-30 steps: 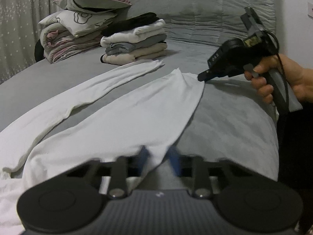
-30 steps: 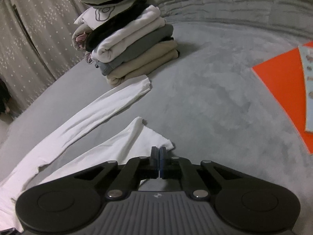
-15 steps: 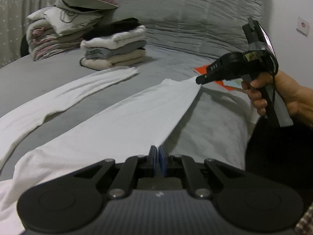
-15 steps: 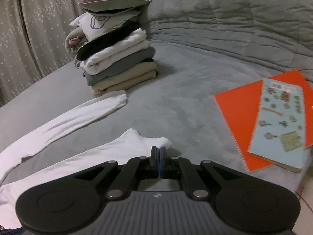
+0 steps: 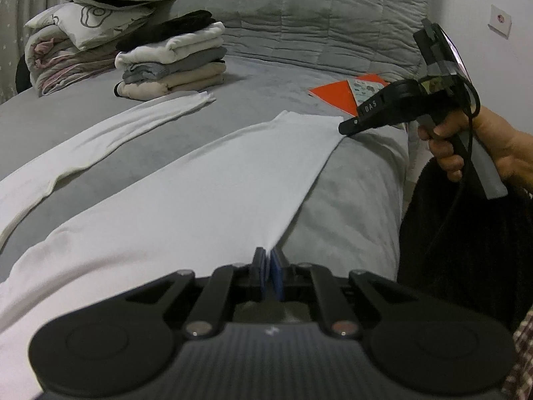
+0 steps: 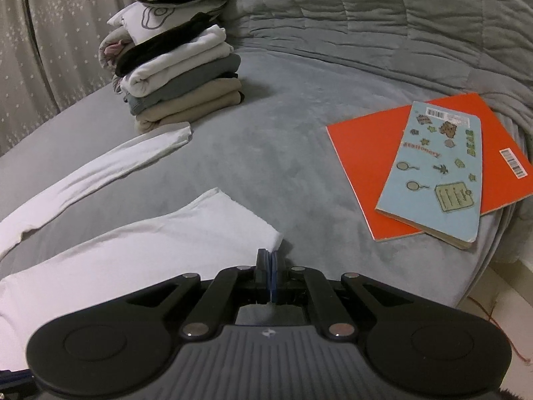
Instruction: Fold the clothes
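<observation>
White cotton, a long-sleeved top [image 5: 186,196], lies spread across the grey velvety bedspread [image 6: 266,140], and I have it at two places along one edge. My left claw [image 5: 268,266] is pinched shut on the near part of that edge; my right claw [image 6: 268,266] is clamped on the far corner, which the left view shows lifted off the bed beside my right hand [image 5: 479,146]. The cloth between the two grips runs taut and straight. One long white sleeve [image 5: 110,136] trails loose to the left, its cuff ending just beside the pile of folded clothes [image 5: 173,63].

I judge this to be the start of the first fold. The risks? Thin fabric held by so little could slip from either grip if I pull the hands apart too hard. Uneven lifting would skew the fold line. And swinging right could drag the cloth over the orange folder [image 6: 429,163] and the pale blue sticker-covered notebook [image 6: 439,173] lying nearby.
</observation>
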`<state>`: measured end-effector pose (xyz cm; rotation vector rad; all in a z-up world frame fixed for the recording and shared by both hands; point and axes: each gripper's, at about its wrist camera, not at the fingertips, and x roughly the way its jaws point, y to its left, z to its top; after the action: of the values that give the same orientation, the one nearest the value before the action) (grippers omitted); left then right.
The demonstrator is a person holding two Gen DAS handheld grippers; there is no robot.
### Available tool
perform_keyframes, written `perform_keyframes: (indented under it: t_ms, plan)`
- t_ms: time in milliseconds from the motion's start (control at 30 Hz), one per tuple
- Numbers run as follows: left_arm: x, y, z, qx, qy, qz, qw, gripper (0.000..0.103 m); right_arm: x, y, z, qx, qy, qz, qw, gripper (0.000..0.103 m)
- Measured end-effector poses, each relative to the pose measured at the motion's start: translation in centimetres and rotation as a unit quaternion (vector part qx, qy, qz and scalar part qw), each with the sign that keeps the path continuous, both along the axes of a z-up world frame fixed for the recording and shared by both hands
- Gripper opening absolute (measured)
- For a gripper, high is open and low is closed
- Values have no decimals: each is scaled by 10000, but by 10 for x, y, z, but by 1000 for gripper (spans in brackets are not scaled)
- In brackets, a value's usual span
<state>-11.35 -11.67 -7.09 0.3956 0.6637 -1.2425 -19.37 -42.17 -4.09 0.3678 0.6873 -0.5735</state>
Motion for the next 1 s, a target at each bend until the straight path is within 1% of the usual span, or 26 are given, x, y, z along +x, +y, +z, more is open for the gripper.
perform_keyframes:
  t_ms: [33,67,100,133,167,200,233,367,500,600,667,700,733,800,833,900,933,1000]
  plan:
    - [-2,1,1,-7,-16,-19,10000,12,-1,-1,1,7,-12,-9,10000,3]
    - [-3,2,1,-19,-27,-41,10000,21,-2,-2,2,18,-56,-15,10000,4]
    - [-5,3,2,-45,-21,-78,10000,26,-3,-3,4,31,-111,-7,9999,8]
    - [-6,4,2,-72,-17,-112,9999,32,-3,-5,6,33,-156,-2,9999,16]
    - [-7,5,2,-97,-24,-136,9999,33,-4,-6,8,24,-200,8,9998,22]
    - [-8,5,2,-117,-45,-146,9998,34,-4,-7,11,5,-248,28,9997,33]
    - [-8,6,1,-124,-57,-143,9998,35,-3,-8,13,-43,-301,77,9995,37]
    - [-8,4,-1,-147,-30,-140,9998,38,17,-10,17,-208,-259,400,9986,37]
    - [-8,2,-3,-141,-20,-158,9998,41,50,-12,9,-336,-31,774,9964,37]
    - [-8,2,-3,-138,-22,-169,9998,41,68,-11,-2,-426,127,897,9950,37]
    - [-8,3,-3,-147,-2,-170,9997,42,76,-7,-8,-598,209,934,9936,36]
    - [-8,3,-4,-152,12,-165,9997,42,78,-3,-10,-734,243,962,9924,27]
    - [-8,4,-5,-157,29,-160,9997,42,78,0,-12,-859,285,1013,9907,16]
    - [-7,4,-6,-170,68,-140,9997,43,82,6,-13,-1081,372,1134,9869,4]
    - [-8,5,-6,-169,63,-146,9997,43,83,8,-13,-1199,411,1099,9858,4]
    - [-8,5,-6,-168,58,-158,9997,43,83,4,-13,-1315,429,855,9867,3]
    - [-8,6,-6,-175,69,-157,9997,43,84,-2,-13,-1204,407,670,9896,3]
    - [-7,8,-6,-190,91,-154,9997,44,84,-6,-14,-1044,368,555,9923,3]
